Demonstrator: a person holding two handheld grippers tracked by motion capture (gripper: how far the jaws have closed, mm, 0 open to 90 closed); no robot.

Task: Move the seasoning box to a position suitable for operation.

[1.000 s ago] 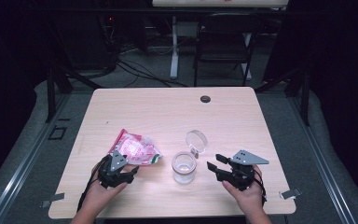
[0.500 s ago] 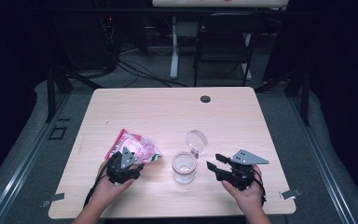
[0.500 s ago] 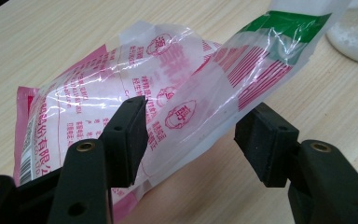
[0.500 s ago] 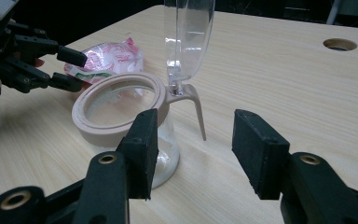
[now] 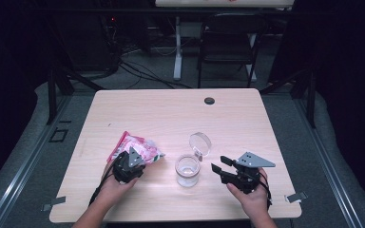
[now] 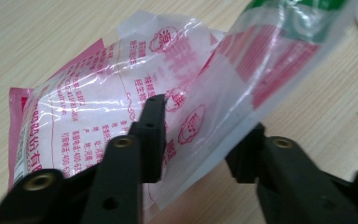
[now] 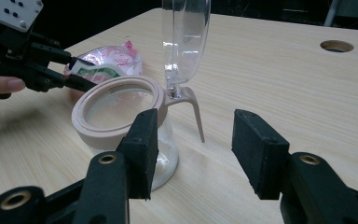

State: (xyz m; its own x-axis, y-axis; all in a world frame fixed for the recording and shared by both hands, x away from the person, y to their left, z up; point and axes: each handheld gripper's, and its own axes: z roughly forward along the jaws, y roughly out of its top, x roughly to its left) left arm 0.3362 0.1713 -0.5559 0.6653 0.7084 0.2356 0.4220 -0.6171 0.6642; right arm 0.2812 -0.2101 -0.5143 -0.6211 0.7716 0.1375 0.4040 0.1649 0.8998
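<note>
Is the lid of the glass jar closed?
No, the jar lid stands upright on its hinge, leaving the mouth open.

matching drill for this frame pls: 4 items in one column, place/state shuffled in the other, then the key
1. plastic bag
2. glass jar
3. right gripper
4. table hole

A. far edge of the table, apart from everything
B. jaws open, nothing between them
C. corner between the left gripper's jaws
D. lid flipped up, mouth open

Pairs: 1-C, 2-D, 3-B, 4-A
</note>
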